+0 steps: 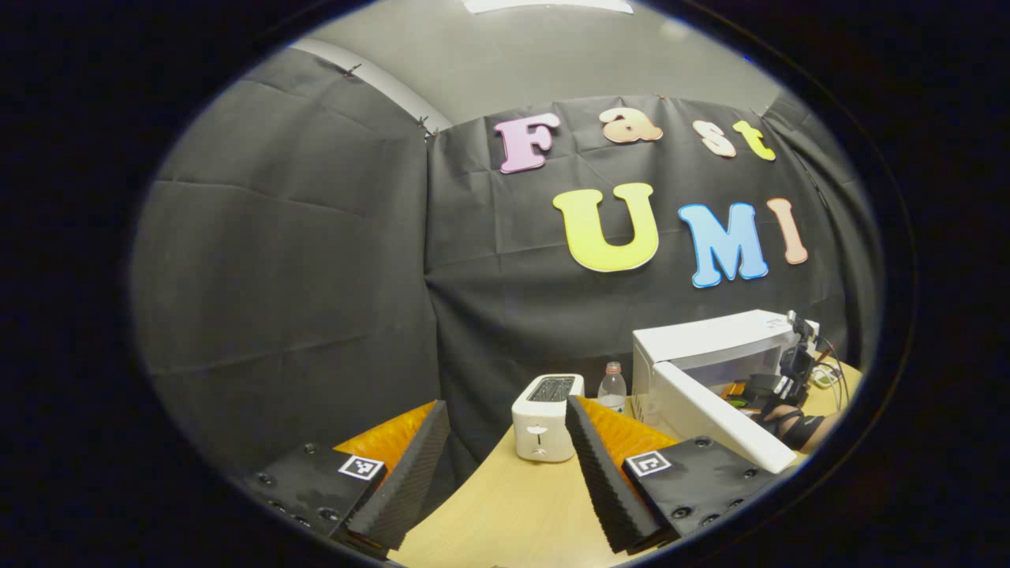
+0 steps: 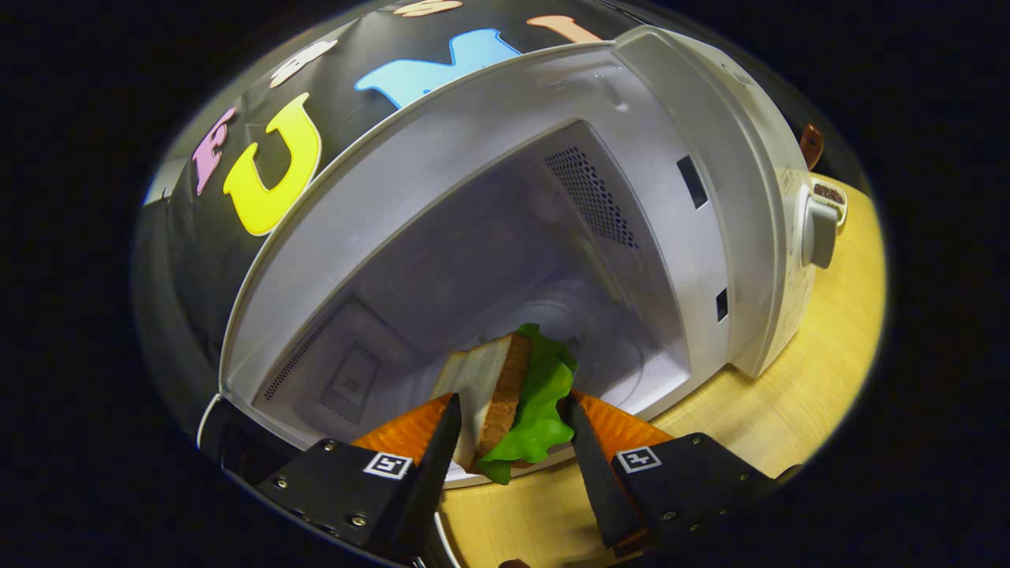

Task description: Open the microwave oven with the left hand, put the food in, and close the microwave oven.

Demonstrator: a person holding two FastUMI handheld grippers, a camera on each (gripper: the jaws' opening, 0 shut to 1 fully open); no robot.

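Observation:
The white microwave (image 2: 694, 118) stands open, its door (image 1: 722, 418) swung out toward the left gripper view's camera. My right gripper (image 2: 511, 406) is shut on a sandwich (image 2: 505, 379) of toast and green lettuce, held on edge at the mouth of the cavity, above its front lip. In the left gripper view that right gripper (image 1: 777, 386) and the hand holding it sit at the oven's opening. My left gripper (image 1: 505, 406) is well off to the left of the microwave, above the table. It is open with nothing between its fingers.
A white toaster (image 1: 544, 426) and a water bottle (image 1: 613, 386) stand on the wooden table (image 1: 513, 513) left of the microwave. The oven's knob (image 2: 821, 229) is on its right panel. Black cloth walls close the booth behind.

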